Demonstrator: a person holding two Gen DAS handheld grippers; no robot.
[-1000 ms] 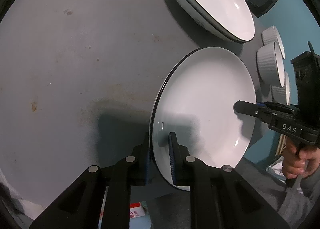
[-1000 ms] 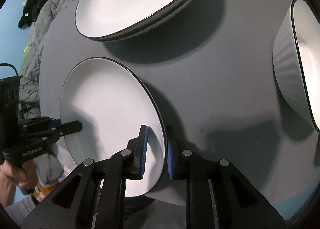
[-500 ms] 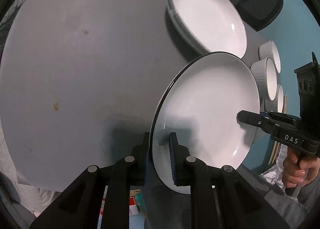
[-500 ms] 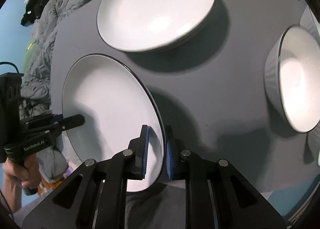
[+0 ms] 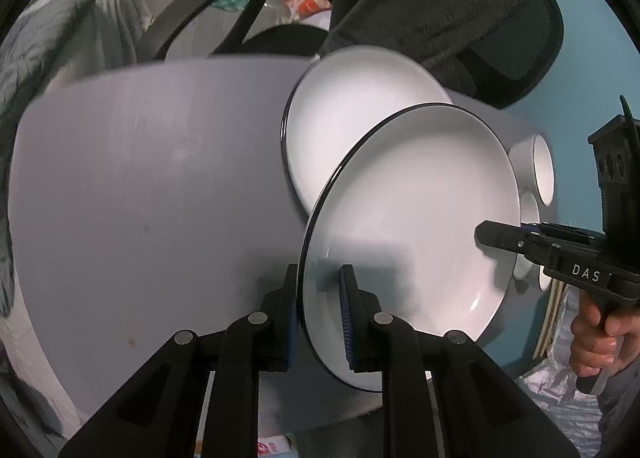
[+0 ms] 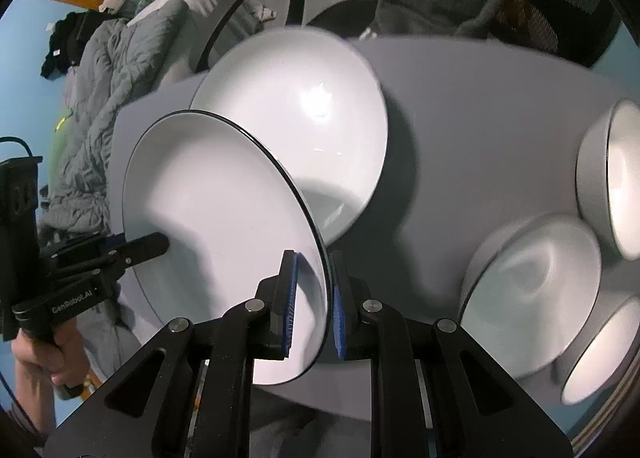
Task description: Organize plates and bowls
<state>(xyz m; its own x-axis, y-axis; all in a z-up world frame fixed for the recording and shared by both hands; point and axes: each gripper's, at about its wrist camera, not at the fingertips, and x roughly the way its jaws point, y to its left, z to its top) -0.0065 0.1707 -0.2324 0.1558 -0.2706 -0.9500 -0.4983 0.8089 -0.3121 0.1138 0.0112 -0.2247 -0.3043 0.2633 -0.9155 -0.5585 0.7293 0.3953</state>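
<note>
We see one white plate [image 5: 416,194] with a thin black rim held up off the grey worktop [image 5: 152,186], carried between both hand-held grippers.

Left hand-held gripper [image 5: 318,312]: its blue pads are clamped on the plate's near edge, one pad under the rim and one on the white face.

Right hand-held gripper [image 6: 312,306]: likewise clamped on the opposite edge of the same plate [image 6: 216,226], rim pinched between its blue pads.

Each wrist view shows the other gripper across the plate. In the left view the right one's black finger lies on the plate's far side, with a person's hand [image 5: 600,334] on its grip. In the right view the left one's finger rests on the plate's left part.

The plate is tilted and partly overlaps a stack of plates [image 5: 352,114] lying on the worktop behind it; we cannot tell whether it touches the stack.

White bowls [image 6: 532,290] sit on the worktop to the right of the stack, blurred in the right view.

Beyond the worktop: a dark office chair [image 5: 516,42] draped with a dark garment, and a bed with grey bedding [image 6: 104,58].
</note>
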